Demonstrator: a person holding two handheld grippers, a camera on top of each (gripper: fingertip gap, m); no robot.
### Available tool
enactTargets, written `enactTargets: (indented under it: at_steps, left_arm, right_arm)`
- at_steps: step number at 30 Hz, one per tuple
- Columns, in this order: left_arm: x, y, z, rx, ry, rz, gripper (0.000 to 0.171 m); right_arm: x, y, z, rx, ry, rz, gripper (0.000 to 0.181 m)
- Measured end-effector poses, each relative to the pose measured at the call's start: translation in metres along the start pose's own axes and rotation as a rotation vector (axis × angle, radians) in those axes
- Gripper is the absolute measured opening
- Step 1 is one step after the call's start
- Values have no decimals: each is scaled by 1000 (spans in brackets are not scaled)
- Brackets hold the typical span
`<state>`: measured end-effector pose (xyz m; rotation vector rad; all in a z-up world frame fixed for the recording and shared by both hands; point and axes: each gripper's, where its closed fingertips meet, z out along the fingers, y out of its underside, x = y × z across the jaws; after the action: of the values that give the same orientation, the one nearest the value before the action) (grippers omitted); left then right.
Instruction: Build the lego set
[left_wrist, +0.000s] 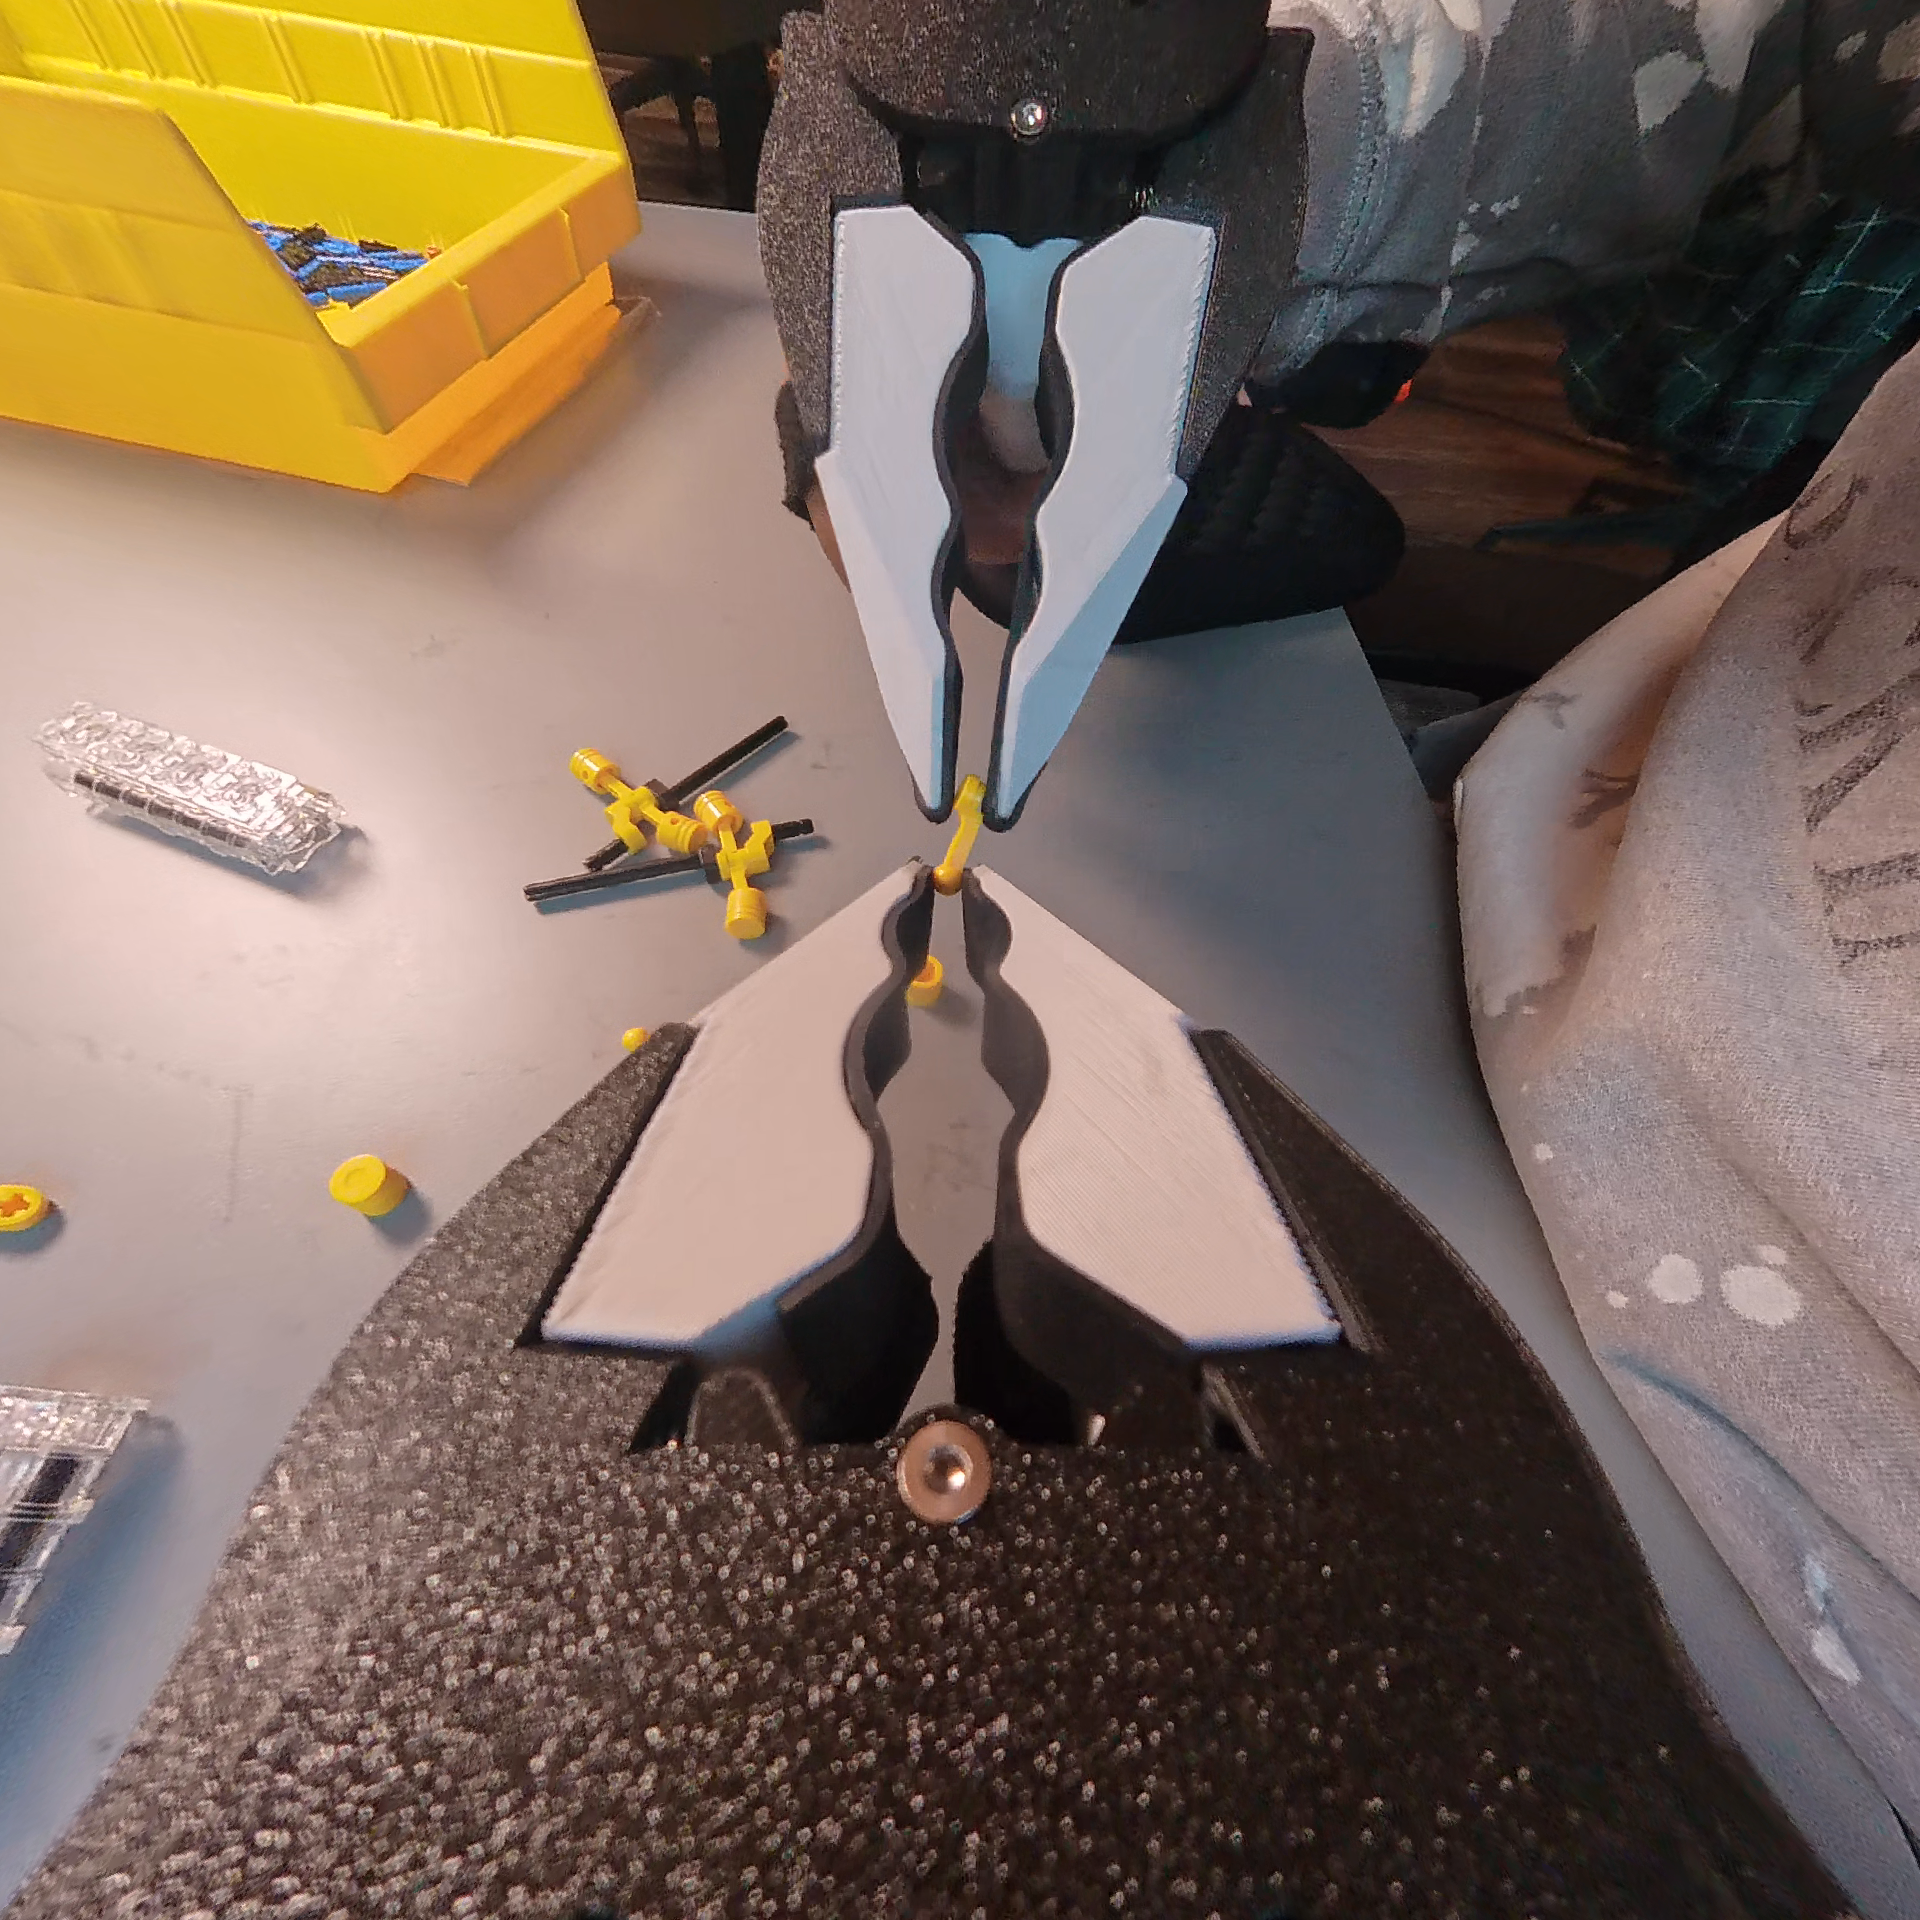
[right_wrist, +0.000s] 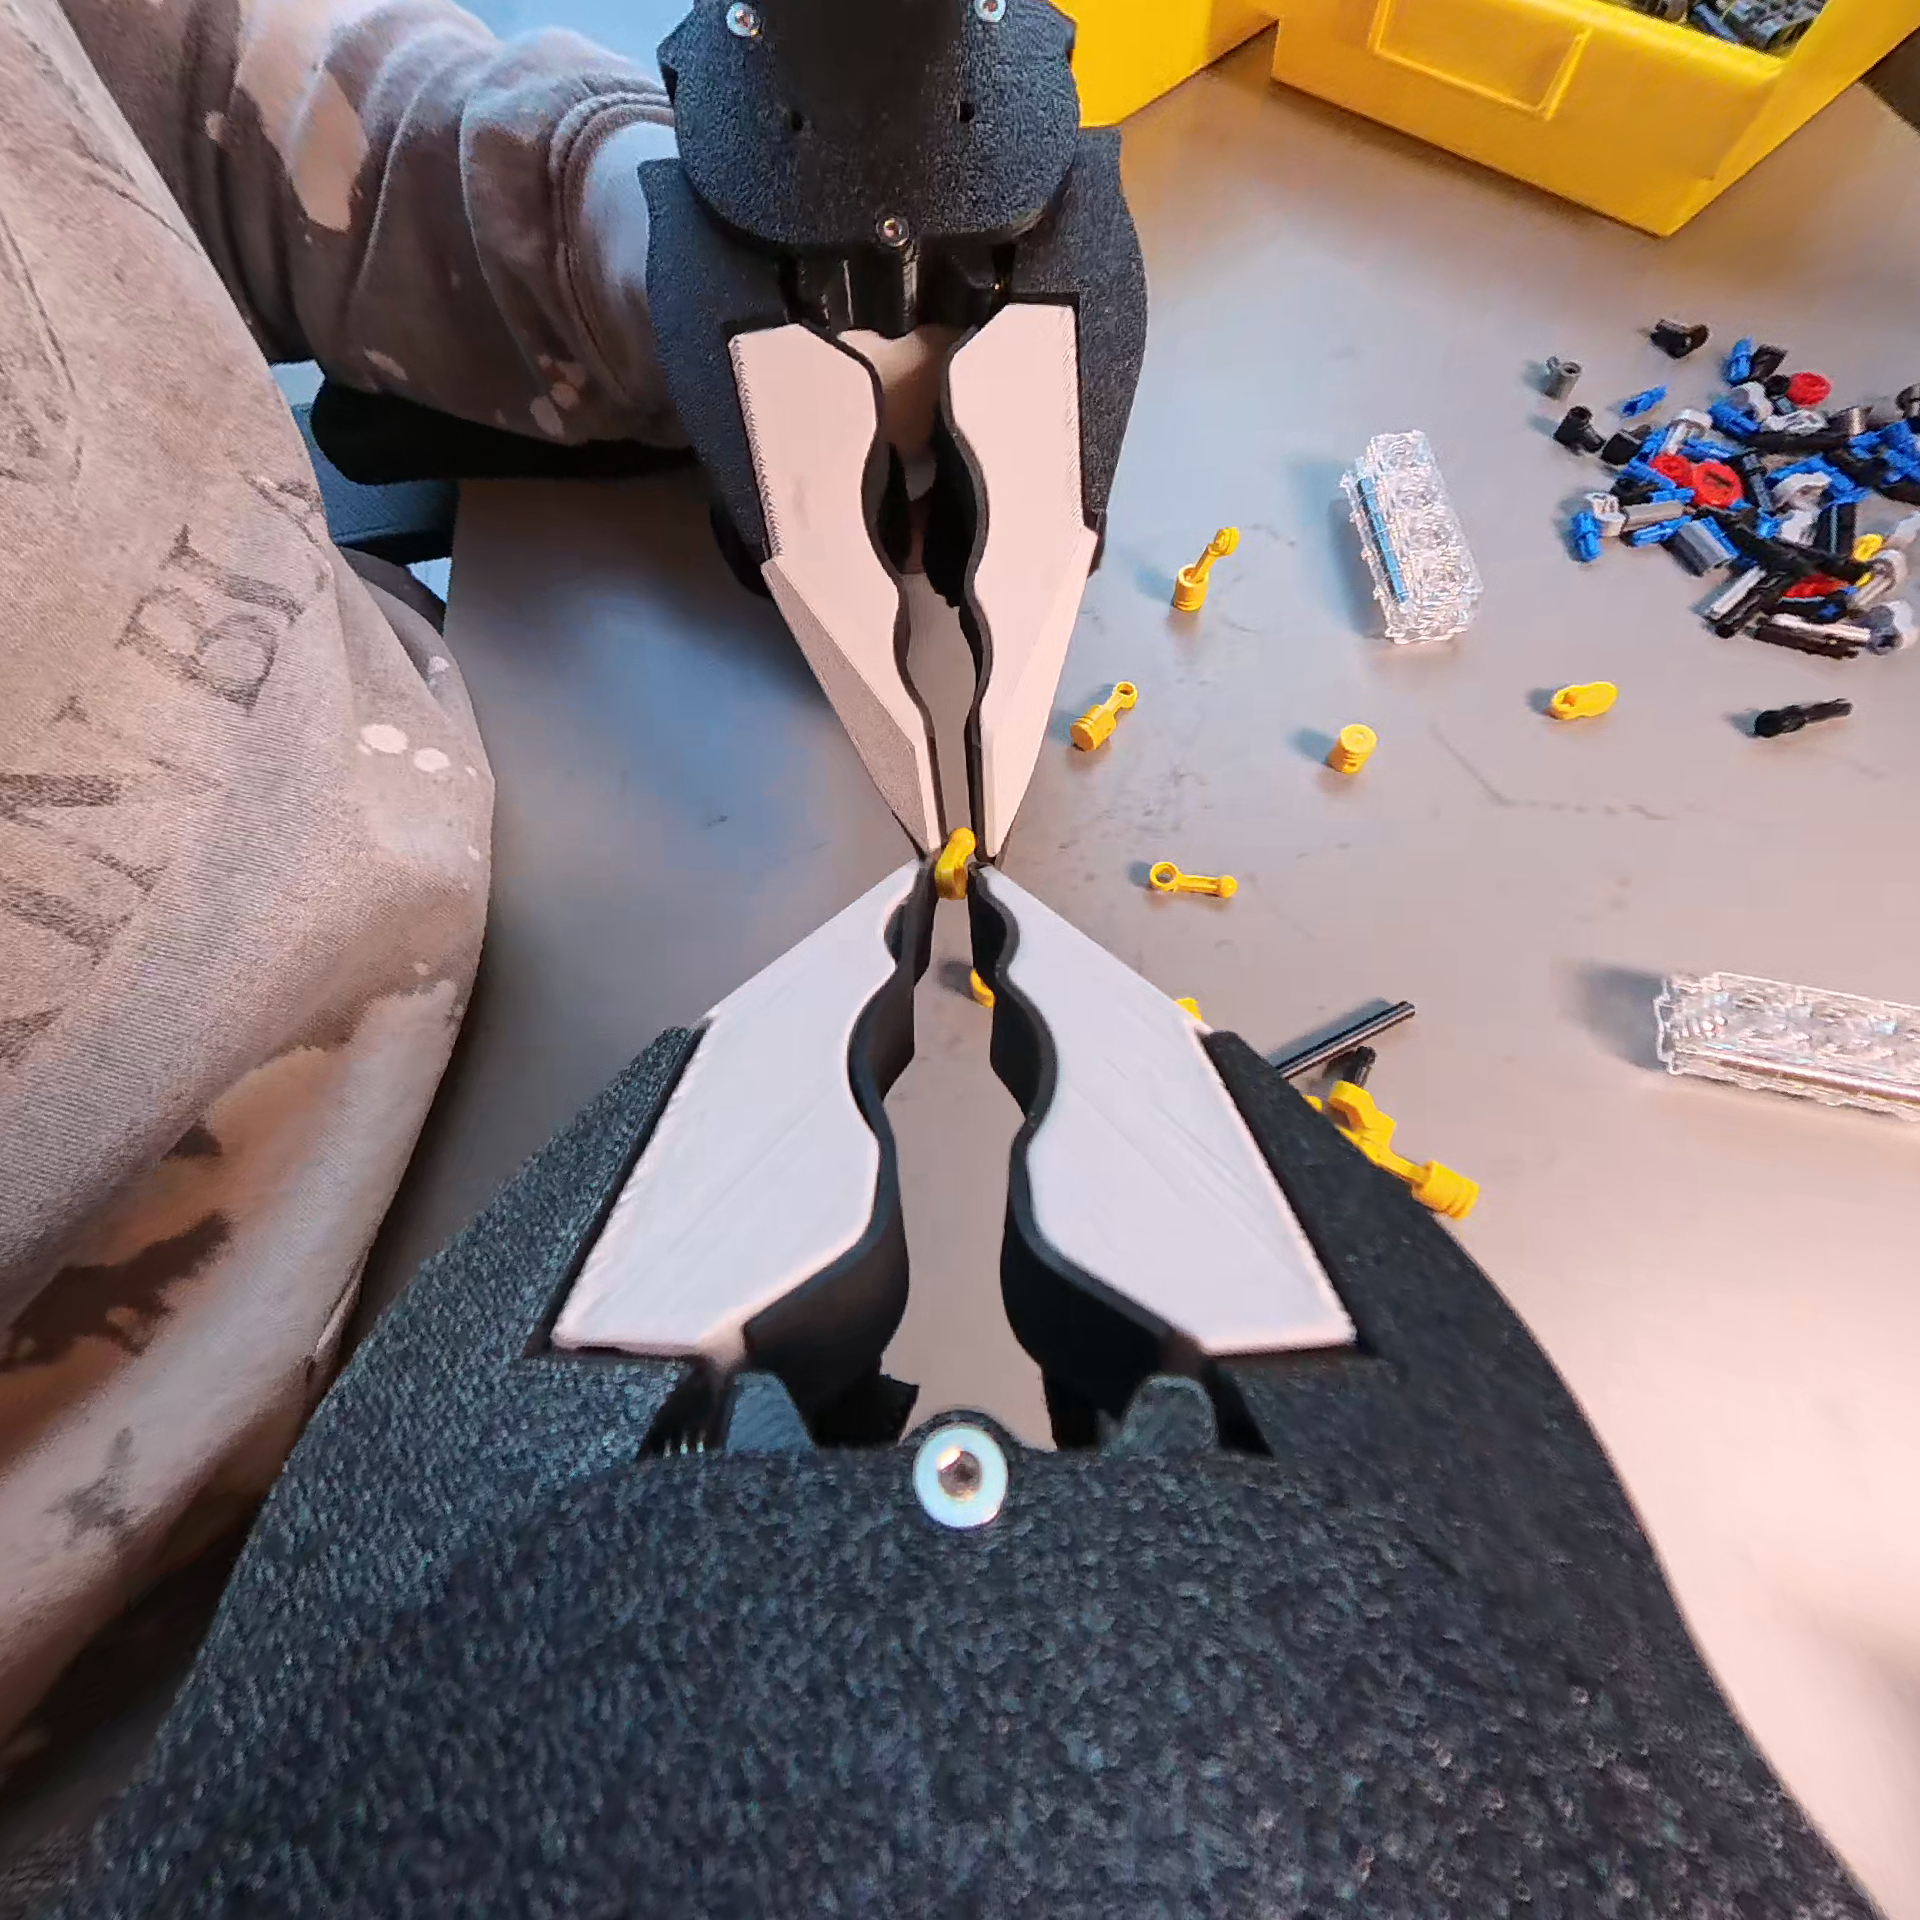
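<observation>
A grey table (left_wrist: 312, 582) holds a yellow bin (left_wrist: 260, 260) at its far side. Next to the table is a person's spotted sleeve (right_wrist: 416, 208). A pile of small blue, red and black bricks (right_wrist: 1756, 499) lies near a clear block (right_wrist: 1413, 540). The left gripper (left_wrist: 943, 878) and the right gripper (right_wrist: 948, 878) meet tip to tip above the table. Both pinch one tiny yellow rod (left_wrist: 958, 836), each at one end. Little yellow pistons (left_wrist: 686, 821) lie close by.
</observation>
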<state>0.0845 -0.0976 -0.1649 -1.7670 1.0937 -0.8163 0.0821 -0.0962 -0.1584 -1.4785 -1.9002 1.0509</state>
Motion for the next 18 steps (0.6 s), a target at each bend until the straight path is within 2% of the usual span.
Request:
enactTargets:
  at_steps: [12,18]
  left_arm:
    - [-1,1,1,-2,-1,-17,5]
    - [-4,12,8,-80,-8,-40,5]
  right_arm:
    - [1,-2,3,-79,2,-118,5]
    - [4,8,8,-250,-31,-182,4]
